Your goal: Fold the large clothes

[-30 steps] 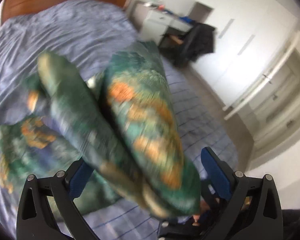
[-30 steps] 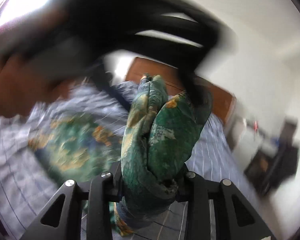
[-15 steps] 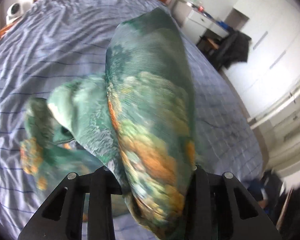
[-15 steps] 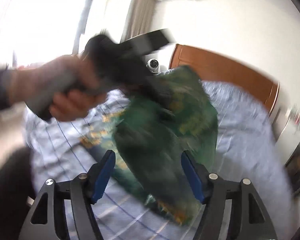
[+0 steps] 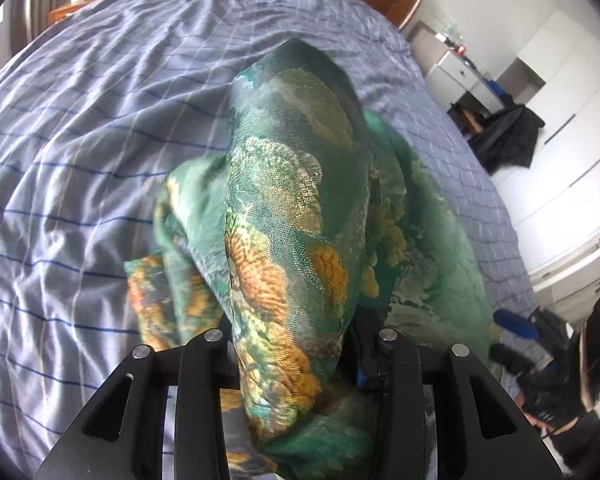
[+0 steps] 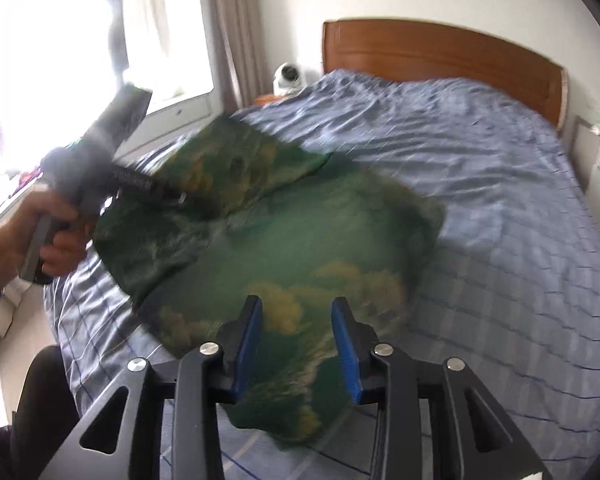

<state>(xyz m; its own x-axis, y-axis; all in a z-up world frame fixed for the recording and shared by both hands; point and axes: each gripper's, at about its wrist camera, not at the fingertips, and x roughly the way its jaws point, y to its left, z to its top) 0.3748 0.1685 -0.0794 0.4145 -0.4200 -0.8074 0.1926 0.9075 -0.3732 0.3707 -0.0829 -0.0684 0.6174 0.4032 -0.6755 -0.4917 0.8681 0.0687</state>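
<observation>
A green garment (image 5: 292,200) with orange patches lies partly spread on the blue checked bed (image 5: 80,140). My left gripper (image 5: 296,344) is shut on a thick bunch of it that rises up and hides the fingertips; its jaws are opening slightly. From the right wrist view, that left gripper (image 6: 172,194) bites the garment's far left edge, held by a hand (image 6: 48,236). My right gripper (image 6: 296,336) hangs over the near edge of the garment (image 6: 300,248). Its blue pads (image 6: 248,340) stand apart and are closing, with cloth showing flat in the gap, not pinched.
A wooden headboard (image 6: 440,56) closes the far end of the bed (image 6: 500,200). A white round device (image 6: 288,76) sits on a bedside stand by the bright window. White cupboards (image 5: 560,100) and a dark chair (image 5: 508,136) stand right of the bed. A person's dark leg (image 6: 40,400) is at lower left.
The left gripper closed on the garment's fold and sank toward the bed. The right gripper let go of its bunch, and the garment now lies spread out beneath it.
</observation>
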